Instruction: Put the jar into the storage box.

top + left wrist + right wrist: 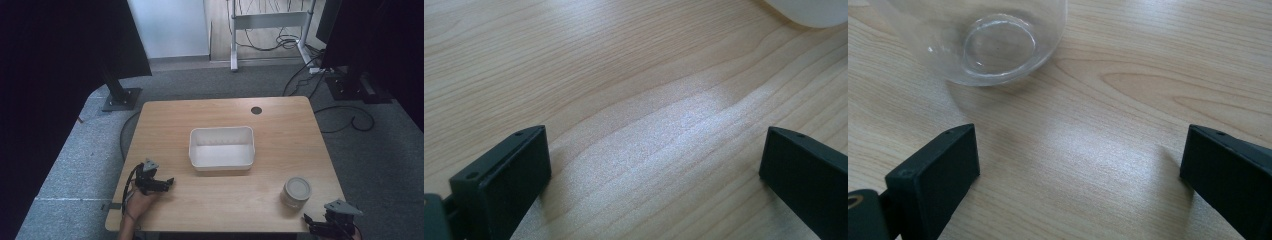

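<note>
A white rectangular tub (222, 148) stands empty in the middle of the wooden table (280, 120). A clear glass jar (296, 192) stands near the front right corner; in the right gripper view the jar (993, 45) is just ahead and to the left of the jaws. My left gripper (169, 183) rests at the table's front left, open, with bare wood between its jaws (654, 165); a corner of the tub (809, 11) shows at the top right. My right gripper (310, 222) is at the front right edge, open and empty (1078, 170), a short way behind the jar.
A round cable hole (256, 110) sits near the table's far edge. Grey carpet surrounds the table, with black stand bases (121, 98) at the far left and far right, a white desk frame (267, 22) and loose cables (345, 120) on the floor behind.
</note>
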Available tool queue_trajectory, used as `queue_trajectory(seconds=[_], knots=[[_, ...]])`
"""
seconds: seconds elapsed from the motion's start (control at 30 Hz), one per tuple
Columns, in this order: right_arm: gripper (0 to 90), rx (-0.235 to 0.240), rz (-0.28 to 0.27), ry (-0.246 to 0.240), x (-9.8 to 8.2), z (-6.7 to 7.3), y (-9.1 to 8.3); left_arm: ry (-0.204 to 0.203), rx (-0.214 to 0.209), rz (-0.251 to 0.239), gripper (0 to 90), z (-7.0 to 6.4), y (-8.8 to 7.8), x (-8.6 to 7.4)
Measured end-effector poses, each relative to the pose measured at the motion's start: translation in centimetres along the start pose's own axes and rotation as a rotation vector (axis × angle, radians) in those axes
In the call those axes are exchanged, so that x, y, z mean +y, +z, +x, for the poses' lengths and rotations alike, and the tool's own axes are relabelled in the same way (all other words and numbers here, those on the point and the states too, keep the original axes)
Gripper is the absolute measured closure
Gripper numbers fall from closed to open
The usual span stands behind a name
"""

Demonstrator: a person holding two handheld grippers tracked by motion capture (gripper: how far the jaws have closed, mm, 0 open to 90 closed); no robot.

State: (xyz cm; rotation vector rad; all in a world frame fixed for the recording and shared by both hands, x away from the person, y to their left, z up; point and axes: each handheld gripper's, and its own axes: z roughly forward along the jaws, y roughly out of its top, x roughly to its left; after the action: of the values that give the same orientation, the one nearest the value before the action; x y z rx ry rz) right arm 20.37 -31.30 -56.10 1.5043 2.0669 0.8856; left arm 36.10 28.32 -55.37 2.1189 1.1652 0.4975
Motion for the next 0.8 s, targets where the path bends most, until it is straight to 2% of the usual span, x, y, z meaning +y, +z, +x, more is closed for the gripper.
queue_trajectory(seconds=[0.8], knots=[[0.0, 0.053, -0.042, -0.003, 1.1, 0.4, -1.0, 0.0, 0.0, 0.0, 0.0, 0.0, 0.0, 0.0]])
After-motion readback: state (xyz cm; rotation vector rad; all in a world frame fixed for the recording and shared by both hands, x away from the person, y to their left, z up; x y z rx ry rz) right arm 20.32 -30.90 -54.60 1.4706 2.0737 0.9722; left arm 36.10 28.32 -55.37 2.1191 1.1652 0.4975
